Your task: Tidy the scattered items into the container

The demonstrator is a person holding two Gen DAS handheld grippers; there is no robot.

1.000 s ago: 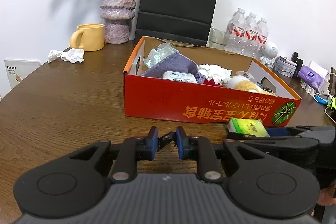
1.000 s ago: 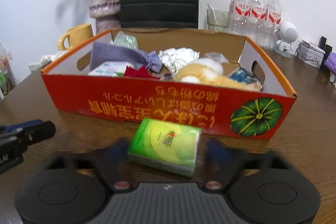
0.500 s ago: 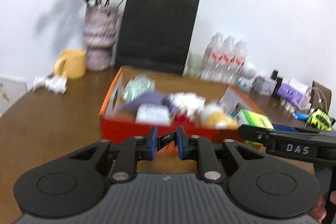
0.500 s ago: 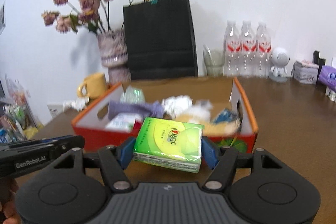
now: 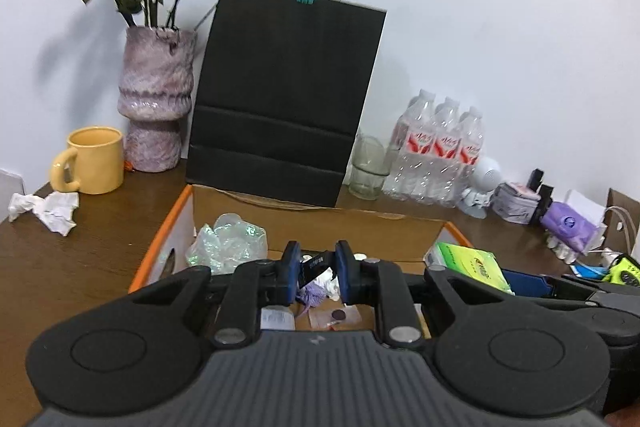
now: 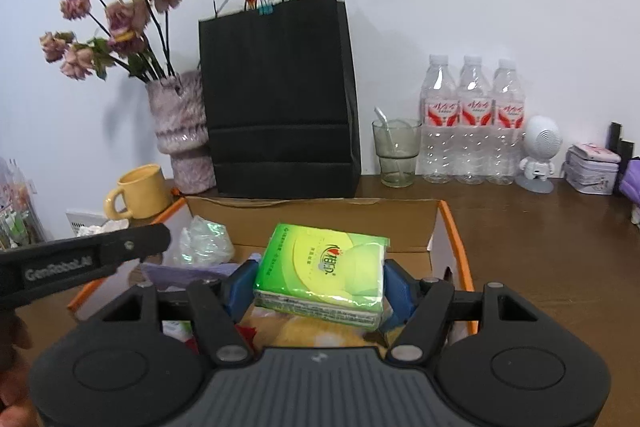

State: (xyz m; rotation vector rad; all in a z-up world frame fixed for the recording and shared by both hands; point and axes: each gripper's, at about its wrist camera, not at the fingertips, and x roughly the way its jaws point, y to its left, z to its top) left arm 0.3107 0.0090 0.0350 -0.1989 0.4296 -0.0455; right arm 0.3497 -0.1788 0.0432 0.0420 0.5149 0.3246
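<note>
The right tongs (image 6: 318,287) squeeze the tissue pack (image 6: 322,273) over the box (image 6: 452,227), the left tongs (image 5: 317,273) pinch a black clip (image 5: 314,267); next, let go.

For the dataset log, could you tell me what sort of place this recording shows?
Probably a home or small-office room: a brown wooden table against a white wall, carrying a vase of dried flowers, a yellow mug, water bottles and a black paper bag.
</note>
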